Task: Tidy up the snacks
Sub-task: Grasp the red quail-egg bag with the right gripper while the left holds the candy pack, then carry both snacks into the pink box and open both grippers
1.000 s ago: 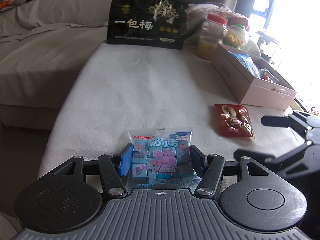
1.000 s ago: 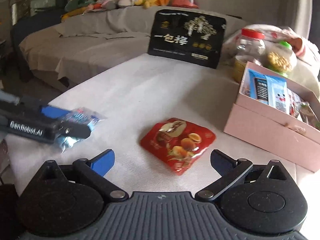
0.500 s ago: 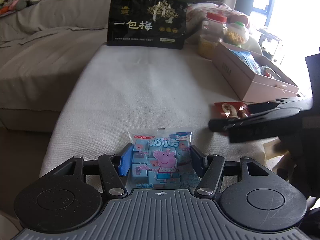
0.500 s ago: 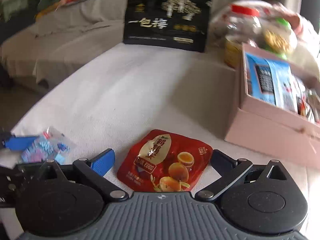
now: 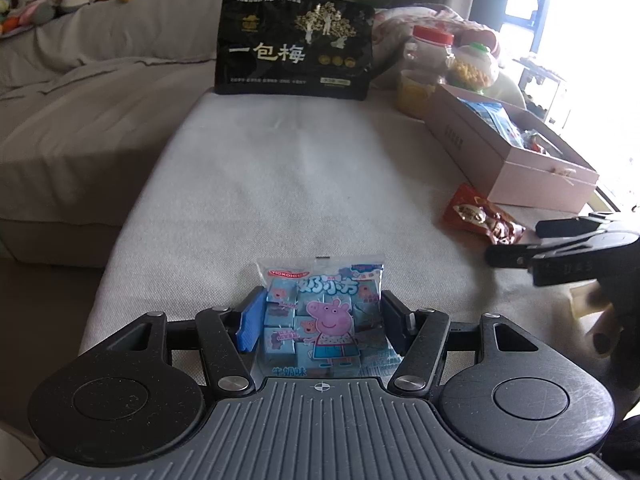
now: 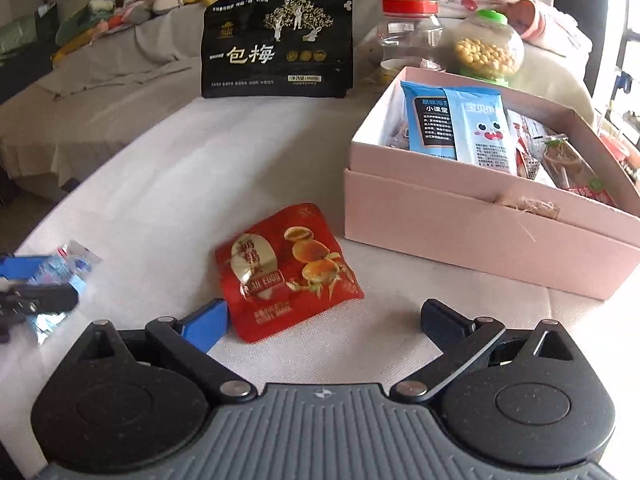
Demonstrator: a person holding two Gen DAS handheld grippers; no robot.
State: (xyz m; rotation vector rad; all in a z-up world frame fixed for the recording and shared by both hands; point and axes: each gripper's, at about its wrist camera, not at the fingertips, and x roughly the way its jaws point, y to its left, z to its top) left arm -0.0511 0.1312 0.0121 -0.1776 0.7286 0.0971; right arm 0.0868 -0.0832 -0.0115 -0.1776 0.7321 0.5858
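Gripping the blue candy pack flat between its pads, the left gripper waits low over the couch cushion. Right gripper gapes empty; the red snack pouch lies just ahead, off-centre toward its blue finger, long axis slanting toward the pink box ahead-right.

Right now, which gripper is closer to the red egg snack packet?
Right. The right gripper hangs open just short of the red packet; the left gripper, off to its side, is clamped on the blue Peppa packet.
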